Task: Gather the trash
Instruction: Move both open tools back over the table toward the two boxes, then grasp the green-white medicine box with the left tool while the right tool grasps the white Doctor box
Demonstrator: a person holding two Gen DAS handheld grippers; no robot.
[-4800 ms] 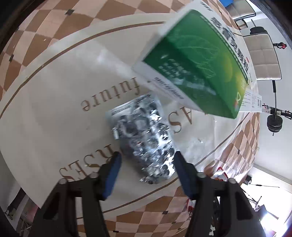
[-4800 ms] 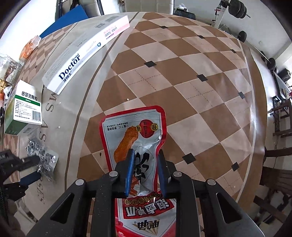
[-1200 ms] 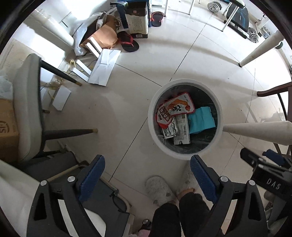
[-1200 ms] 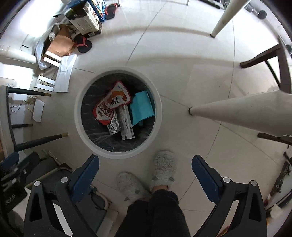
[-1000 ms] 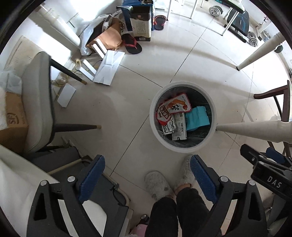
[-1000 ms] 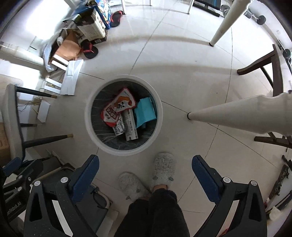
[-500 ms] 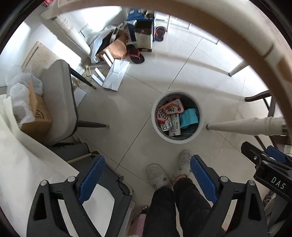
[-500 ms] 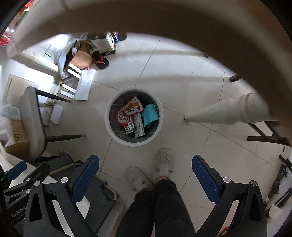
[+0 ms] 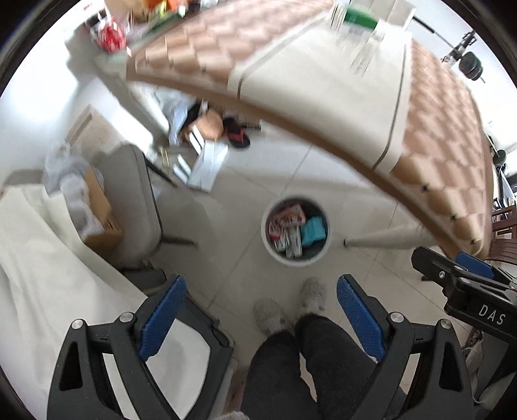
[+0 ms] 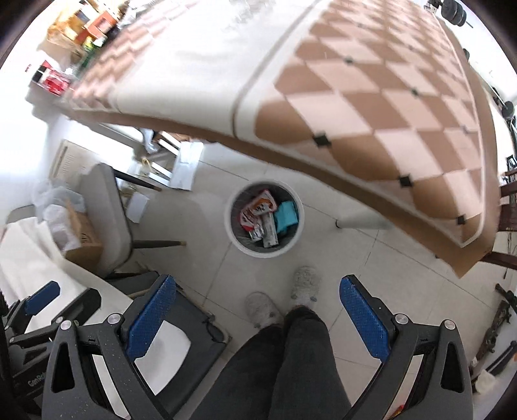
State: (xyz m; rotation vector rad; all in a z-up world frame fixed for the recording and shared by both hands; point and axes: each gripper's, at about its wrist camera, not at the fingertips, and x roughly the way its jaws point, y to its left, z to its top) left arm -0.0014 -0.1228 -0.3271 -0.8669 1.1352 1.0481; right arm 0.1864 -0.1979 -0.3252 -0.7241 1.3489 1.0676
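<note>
Trash sits in the round white bin (image 10: 264, 223) on the floor beside the checkered table (image 10: 371, 106): a red snack pouch (image 10: 258, 206), a teal packet (image 10: 286, 215). On the table above the bin, a green box (image 9: 358, 16) looks left to collect. Both the left gripper (image 9: 260, 310) and right gripper (image 10: 257, 310) hang spread wide, empty, above the bin.
</note>
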